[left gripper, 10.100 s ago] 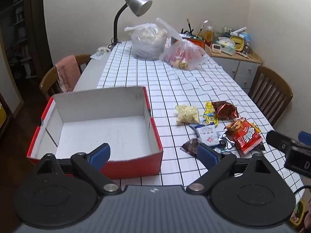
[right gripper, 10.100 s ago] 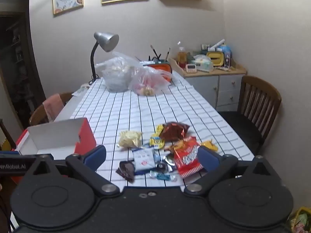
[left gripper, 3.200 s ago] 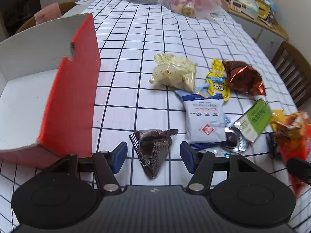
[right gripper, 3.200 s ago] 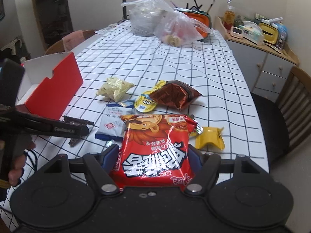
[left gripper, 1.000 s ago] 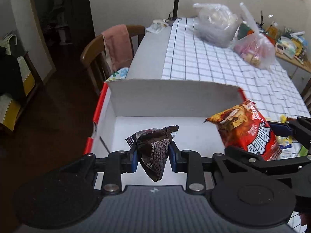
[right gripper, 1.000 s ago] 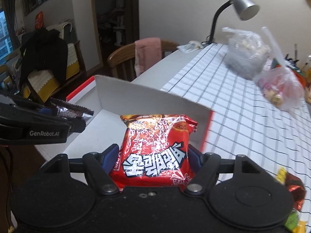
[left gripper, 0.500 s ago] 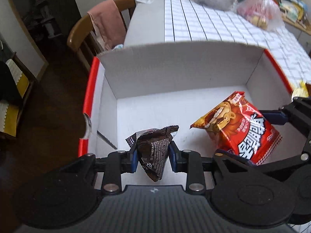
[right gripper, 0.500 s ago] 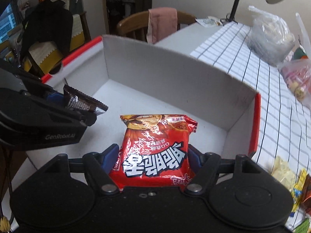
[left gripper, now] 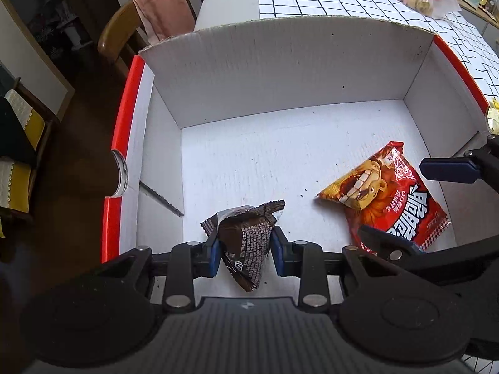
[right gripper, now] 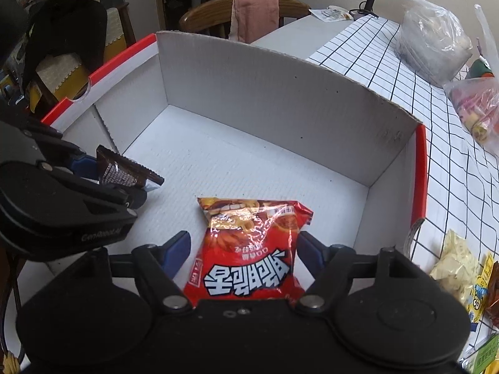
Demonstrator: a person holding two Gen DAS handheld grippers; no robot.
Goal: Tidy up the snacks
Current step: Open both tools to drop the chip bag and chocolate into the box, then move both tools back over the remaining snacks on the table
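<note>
Two snack packs over box (left gripper: pixel 280 62), left gripper (left gripper: pixel 246 251) gripping, right gripper (right gripper: pixel 243 251) opening

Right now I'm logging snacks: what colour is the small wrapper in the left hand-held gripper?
Dark brown wrapper, clearest in the left wrist view.

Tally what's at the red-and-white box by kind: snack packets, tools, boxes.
Snack packets: 2, the red packet and the brown packet.
Tools: 2, the left tool shut on the brown packet; the right tool, jaws opening, red packet between them.
Box: 1.
Total: 5.
</note>
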